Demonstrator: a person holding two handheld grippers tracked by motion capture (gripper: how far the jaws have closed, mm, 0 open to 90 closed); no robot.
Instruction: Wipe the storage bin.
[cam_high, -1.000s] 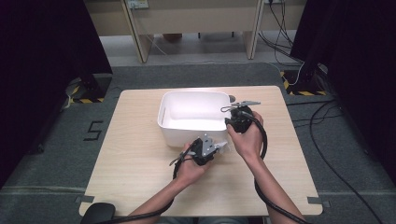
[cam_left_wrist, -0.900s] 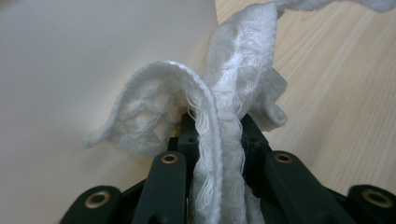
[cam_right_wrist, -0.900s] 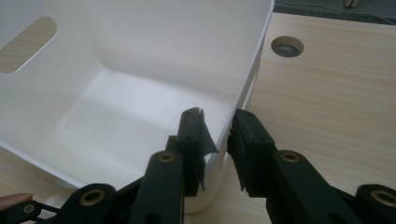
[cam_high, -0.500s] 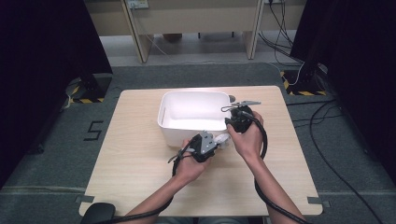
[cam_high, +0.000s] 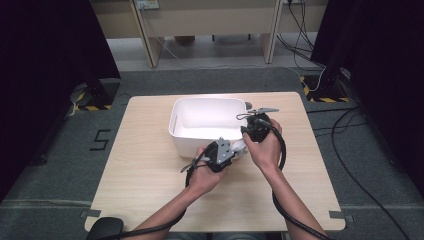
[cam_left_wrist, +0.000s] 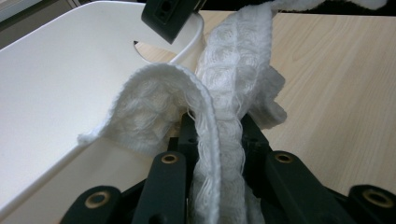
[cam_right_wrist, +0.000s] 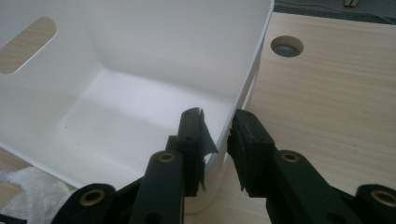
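A white knitted cloth (cam_left_wrist: 224, 93) hangs bunched between the jaws of my left gripper (cam_left_wrist: 217, 126), which is shut on it. In the high view the left gripper (cam_high: 239, 148) holds the cloth (cam_high: 242, 146) at the front right corner of the white bin (cam_high: 175, 120). My right gripper (cam_right_wrist: 218, 128) straddles the bin's wall (cam_right_wrist: 140, 70) near that corner, one jaw inside and one outside, shut on the wall. From above, the right gripper (cam_high: 246, 120) sits at the bin's right side. The bin's inside looks bare.
The bin stands at the middle back of a light wooden table (cam_high: 150, 175). A round hole (cam_right_wrist: 286, 46) is cut in the tabletop beyond the bin's corner. Cables (cam_high: 280, 150) trail from both grippers along the forearms.
My left gripper has risen a little with the cloth, closer to the bin's front rim. The right gripper has stayed on the bin's wall.
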